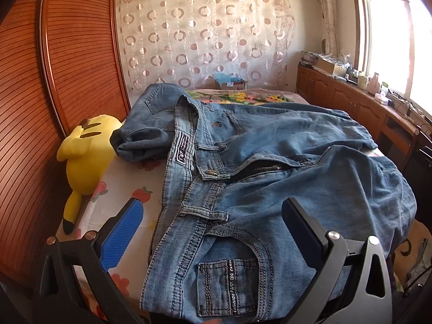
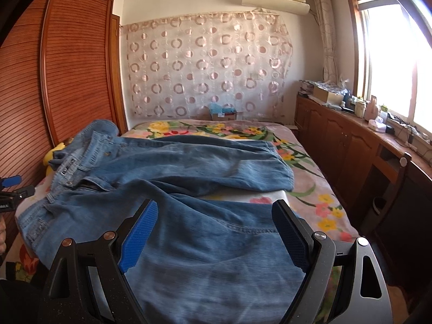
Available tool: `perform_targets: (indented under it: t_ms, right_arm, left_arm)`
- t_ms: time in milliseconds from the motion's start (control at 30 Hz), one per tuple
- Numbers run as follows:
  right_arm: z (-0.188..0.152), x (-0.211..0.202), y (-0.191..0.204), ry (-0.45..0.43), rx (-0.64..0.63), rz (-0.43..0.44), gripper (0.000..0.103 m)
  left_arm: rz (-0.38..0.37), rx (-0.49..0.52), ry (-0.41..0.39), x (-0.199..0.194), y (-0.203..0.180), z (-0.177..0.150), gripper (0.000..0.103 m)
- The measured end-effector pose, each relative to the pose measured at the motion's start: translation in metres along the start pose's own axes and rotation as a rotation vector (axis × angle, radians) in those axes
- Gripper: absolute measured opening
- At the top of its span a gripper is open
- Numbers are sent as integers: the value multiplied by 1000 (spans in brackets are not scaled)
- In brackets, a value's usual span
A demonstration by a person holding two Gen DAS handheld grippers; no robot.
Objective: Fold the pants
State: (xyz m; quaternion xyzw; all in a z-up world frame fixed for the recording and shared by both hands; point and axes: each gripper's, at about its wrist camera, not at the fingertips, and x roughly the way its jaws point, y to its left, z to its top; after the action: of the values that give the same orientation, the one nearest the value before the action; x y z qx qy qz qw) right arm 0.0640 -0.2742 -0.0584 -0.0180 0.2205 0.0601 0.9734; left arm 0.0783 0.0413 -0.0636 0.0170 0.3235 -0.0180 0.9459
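Observation:
Light blue jeans lie spread on the bed, front side up, fly unzipped, waistband to the left. In the left wrist view my left gripper is open above the waistband and front pocket, holding nothing. In the right wrist view the jeans stretch across the bed with the two legs running right. My right gripper is open over the near leg, holding nothing. The left gripper's blue tip shows at the left edge there.
A yellow plush toy lies by the wooden headboard left of the jeans. The floral bedspread extends right. A wooden cabinet with clutter runs under the window. A cardboard box sits beyond the bed.

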Motion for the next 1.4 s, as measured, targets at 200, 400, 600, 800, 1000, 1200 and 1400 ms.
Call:
perform_targets:
  t_ms: [200,400,600,800,1000,1200,1400]
  right_arm:
    - [-1,12,-8,72,36,-54,88]
    - [7,11,-3,128,42,-86,86]
    - [7,10,-11,173,91,-97,86]
    - [14,19,-14,200,108,-86,86]
    - [18,12,-14,227,99,-90,86]
    - [16,13,-25,250,95,-75,83]
    - [16,17,-43,285,122,-39,76]
  left_arm:
    - [-44,9,38,17,14,3,98]
    - [-87,25,74,37,25,9,85]
    - [-80,60,123,64,29,13,66]
    - [-98,28,212,88,39,7,54]
    - [-90,58,242,86,38,-1,47]
    - [-99,83,246,81,37,-4,44]
    - [-108,58,244,83,40,-5,44]
